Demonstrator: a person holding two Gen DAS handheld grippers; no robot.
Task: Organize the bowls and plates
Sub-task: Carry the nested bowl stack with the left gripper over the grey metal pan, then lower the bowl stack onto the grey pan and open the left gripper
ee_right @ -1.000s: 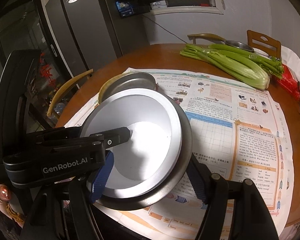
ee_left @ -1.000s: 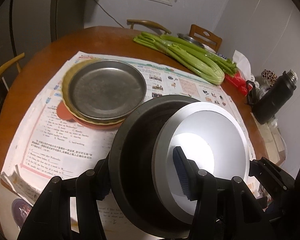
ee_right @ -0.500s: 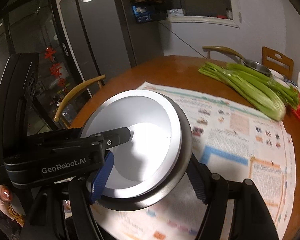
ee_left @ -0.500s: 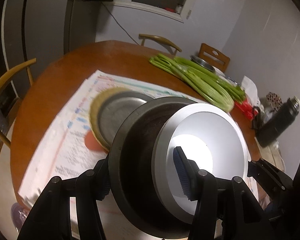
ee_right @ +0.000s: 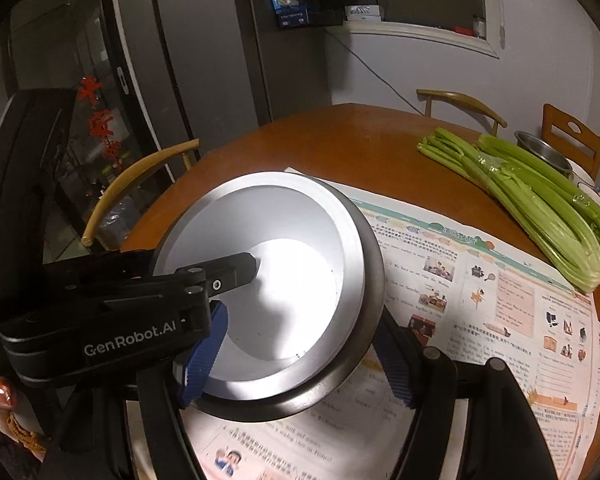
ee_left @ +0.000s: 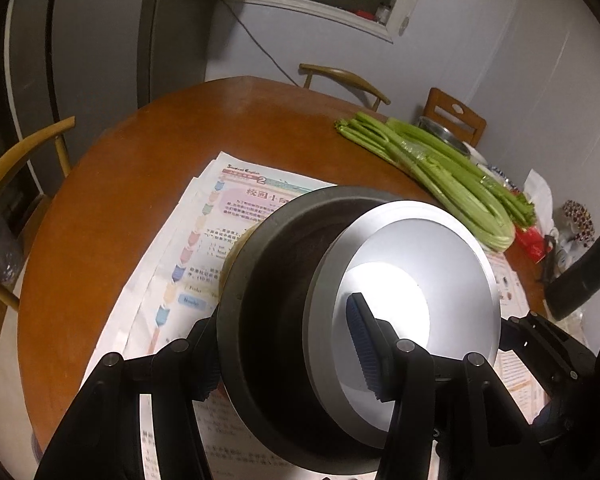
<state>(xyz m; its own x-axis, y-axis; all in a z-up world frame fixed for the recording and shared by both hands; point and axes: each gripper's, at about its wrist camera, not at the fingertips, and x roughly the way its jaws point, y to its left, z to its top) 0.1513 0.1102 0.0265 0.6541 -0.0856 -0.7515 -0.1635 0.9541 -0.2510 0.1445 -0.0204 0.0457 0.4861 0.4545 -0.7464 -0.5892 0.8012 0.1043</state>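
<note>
Together, both grippers carried one dish.
Left gripper (ee_left: pixel 290 354) and right gripper (ee_right: pixel 300 354) each clamped the round, dark-rimmed silver metal bowl (ee_right: pixel 268 292).

The bowls (ee_left: pixel 380 312) held aloft hide most of the newspaper (ee_left: pixel 180 256) on the table (ee_left: pixel 112 200) in the left wrist view; only a sliver of yellow rim (ee_left: pixel 236 246) shows past the dark outer bowl, and what it belongs to cannot be told. The left gripper's (ee_left: pixel 288 344) left pad is covered by the dark wall. A black bottle (ee_left: pixel 584 280) is cut off at the right edge. In the right wrist view, print on the newspaper (ee_right: pixel 500 300) is too small to read.
</note>
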